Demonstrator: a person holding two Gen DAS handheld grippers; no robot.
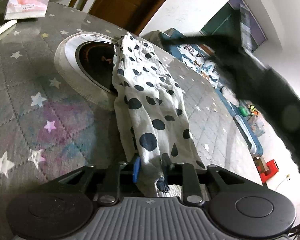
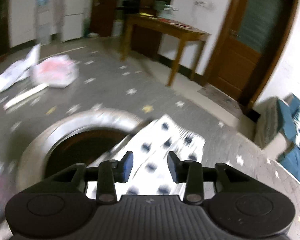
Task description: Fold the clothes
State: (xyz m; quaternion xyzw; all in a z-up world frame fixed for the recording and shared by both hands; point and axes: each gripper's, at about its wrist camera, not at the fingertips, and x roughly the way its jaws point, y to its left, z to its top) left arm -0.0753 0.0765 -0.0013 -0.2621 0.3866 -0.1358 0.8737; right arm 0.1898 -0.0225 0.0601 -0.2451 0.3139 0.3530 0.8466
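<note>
The white garment with dark blue spots [image 1: 150, 100] lies stretched across the grey star-printed quilted cover [image 1: 26, 92] of the table, running from my left gripper [image 1: 150, 168] at the near edge away to the far side, where its far end drapes over the right rim of the round white-edged opening [image 1: 70, 60] with its dark pit in the middle of the table. The near end of the cloth is bunched and partly hidden between my left gripper's fingers, so I cannot see how much of it is tucked below. In the right wrist view everything is smeared by motion blur; the spotted cloth [image 2: 170, 140] shows only as a pale streaked shape beyond the fingers. At the far left of the table lie a pink-and-white plastic bag [image 1: 26, 8] and a white stick-like thing [image 1: 2, 30], cut off by the frame. A dark blurred shape [image 1: 260, 84] crosses the right of the left wrist view and hides part of the blue butterfly-patterned bedding [image 1: 200, 60] beyond the table. A wooden side table [image 2: 166, 32] and a brown door [image 2: 250, 40] stand against the far wall. My left gripper is clamped on the garment's near end; my right gripper [image 2: 151, 166] is spread apart, holding nothing, hovering above the cloth.
</note>
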